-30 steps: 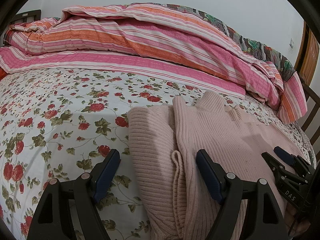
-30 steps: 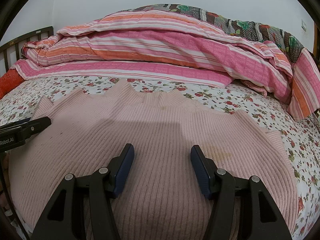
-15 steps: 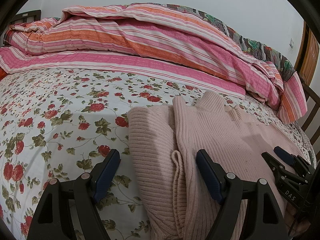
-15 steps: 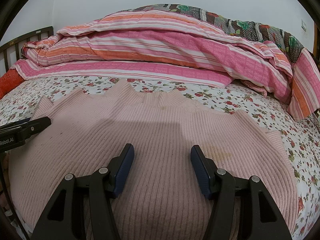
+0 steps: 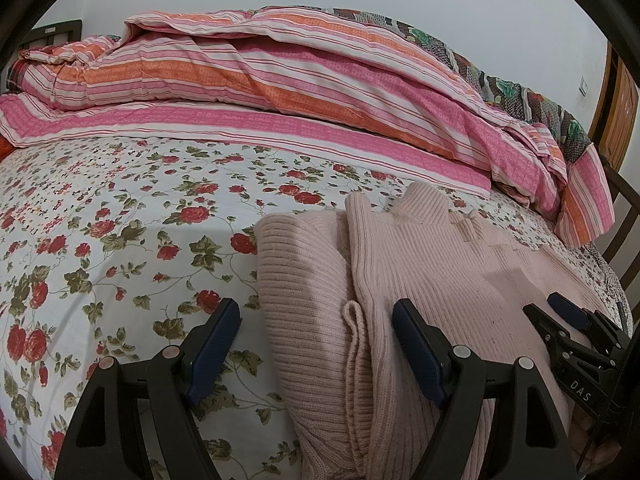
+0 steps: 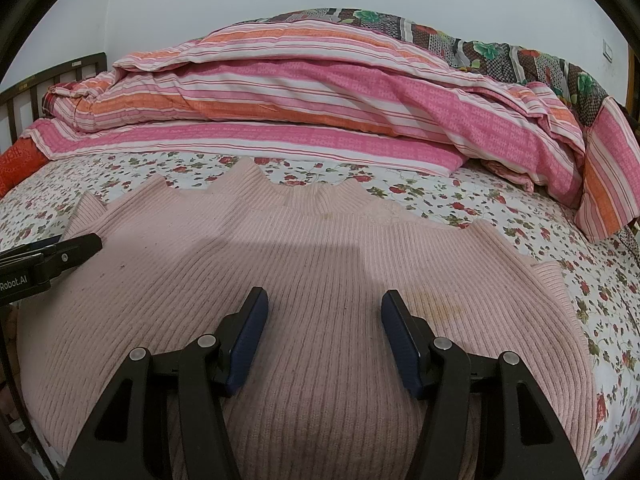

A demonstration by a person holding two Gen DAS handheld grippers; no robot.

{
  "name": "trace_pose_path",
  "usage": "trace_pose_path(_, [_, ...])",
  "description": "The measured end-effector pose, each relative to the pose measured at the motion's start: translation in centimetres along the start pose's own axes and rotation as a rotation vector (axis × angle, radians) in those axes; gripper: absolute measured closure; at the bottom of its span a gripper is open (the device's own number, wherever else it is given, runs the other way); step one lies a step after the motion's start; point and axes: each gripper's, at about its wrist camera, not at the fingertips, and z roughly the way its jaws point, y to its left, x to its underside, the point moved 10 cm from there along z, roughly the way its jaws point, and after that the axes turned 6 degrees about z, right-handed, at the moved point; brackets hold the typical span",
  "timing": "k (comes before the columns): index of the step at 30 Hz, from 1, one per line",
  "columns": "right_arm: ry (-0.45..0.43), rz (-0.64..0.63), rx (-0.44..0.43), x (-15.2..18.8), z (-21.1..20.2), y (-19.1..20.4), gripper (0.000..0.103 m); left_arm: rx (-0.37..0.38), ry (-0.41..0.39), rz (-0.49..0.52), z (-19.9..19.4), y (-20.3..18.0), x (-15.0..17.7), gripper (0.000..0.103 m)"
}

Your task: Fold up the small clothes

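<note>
Nothing has moved since the earlier frames: both tongs and the garment sit exactly as before. Pale pink ribbed knit sweater (image 6: 320,264) lies flat on the white bedsheet printed with red roses (image 5: 120,240), spread across the near part of the bed, collar pointing toward the pink-and-orange striped folded quilt (image 6: 312,92) at the far side. Beyond the quilt, a dark patchwork floral blanket (image 6: 500,52) peeks out.

Left gripper (image 5: 316,344) hovers over the sweater's left edge, jaws wide apart, holding nothing; its left pad is over the sheet, its right pad over the knit. Between them, the sweater's left sleeve (image 5: 304,272) looks folded in alongside the body, with a loose cuff edge poking out. Cannot tell for sure whether that is a deliberate fold or just a bunch-up.

Right gripper (image 6: 322,340) hangs over the middle of the sweater's lower body, jaws about half open, nothing pinched; whether the pads graze the fabric cannot be told. A faint yellowish stain (image 6: 436,304) shows just right of its right pad.

Progress judgement: early. Garment laid out and smoothed, maybe one sleeve tucked. Right sleeve, side folds and the final bottom-to-collar fold all appear left to do.
</note>
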Motion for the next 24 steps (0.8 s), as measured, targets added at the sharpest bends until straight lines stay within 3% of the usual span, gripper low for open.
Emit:
trace_pose_path(13, [0.012,-0.013,0.004,0.1,-0.3,-0.1,0.045,0.001,-0.001,0.000,0.0,0.0,0.0,0.025])
trace_pose_path(24, [0.007,-0.125,-0.021,1.3,-2.5,0.5,0.045,0.035,-0.015,-0.008,-0.3,-0.1,0.0,0.025])
